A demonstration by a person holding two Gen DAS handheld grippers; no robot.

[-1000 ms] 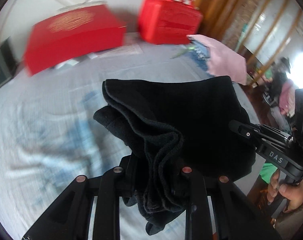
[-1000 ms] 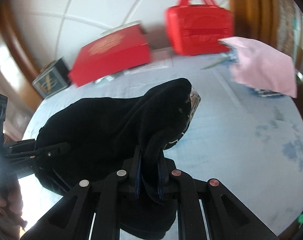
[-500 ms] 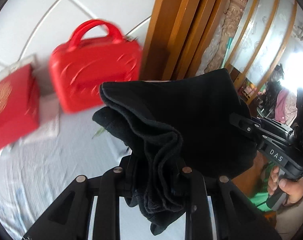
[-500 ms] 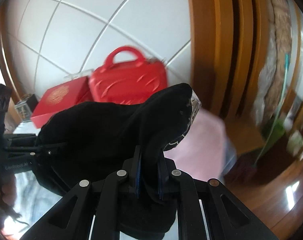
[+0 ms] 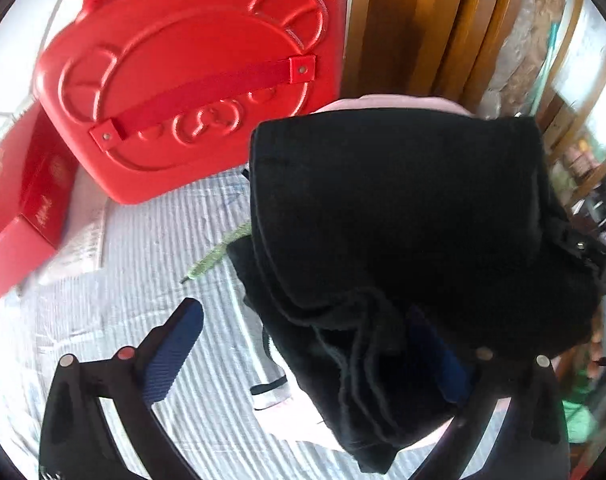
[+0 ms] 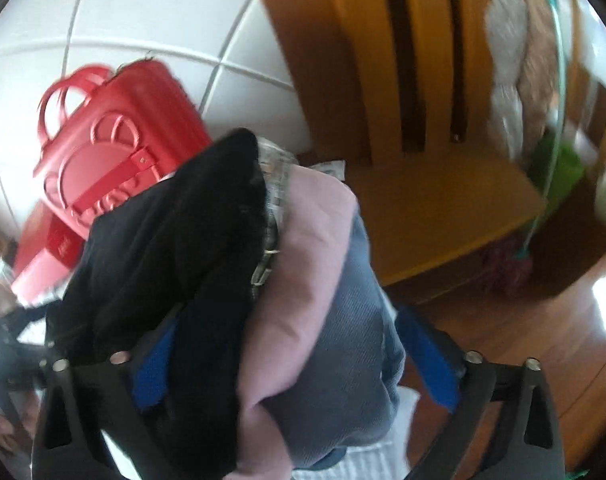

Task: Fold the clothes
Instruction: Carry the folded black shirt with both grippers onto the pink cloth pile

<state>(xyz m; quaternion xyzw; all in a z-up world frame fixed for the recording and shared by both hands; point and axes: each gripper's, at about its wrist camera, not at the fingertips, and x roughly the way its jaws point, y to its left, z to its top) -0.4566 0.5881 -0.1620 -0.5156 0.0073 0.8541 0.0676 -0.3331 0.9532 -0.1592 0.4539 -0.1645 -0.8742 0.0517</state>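
Observation:
A folded black garment (image 5: 403, 216) lies on a stack of folded clothes at the bed's right end; it also shows in the right wrist view (image 6: 175, 248). Under it are a pink garment (image 6: 303, 280) and a blue-grey one (image 6: 351, 352). My left gripper (image 5: 315, 344) is open, its fingers (image 5: 171, 352) spread wide; the black garment's folded edge lies loose between them. My right gripper (image 6: 295, 364) is open too, its blue-padded fingers (image 6: 431, 360) standing either side of the stack.
A red hard case (image 5: 199, 76) and a red box (image 5: 19, 216) stand on the striped sheet (image 5: 155, 280) just left of the stack. Wooden panelling (image 6: 383, 60) and a wooden bench (image 6: 443, 216) lie beyond it. The floor (image 6: 543, 340) is to the right.
Both grippers carried the black garment right to the clothes stack, set it on top and opened. Half a second ago both were shut on it.

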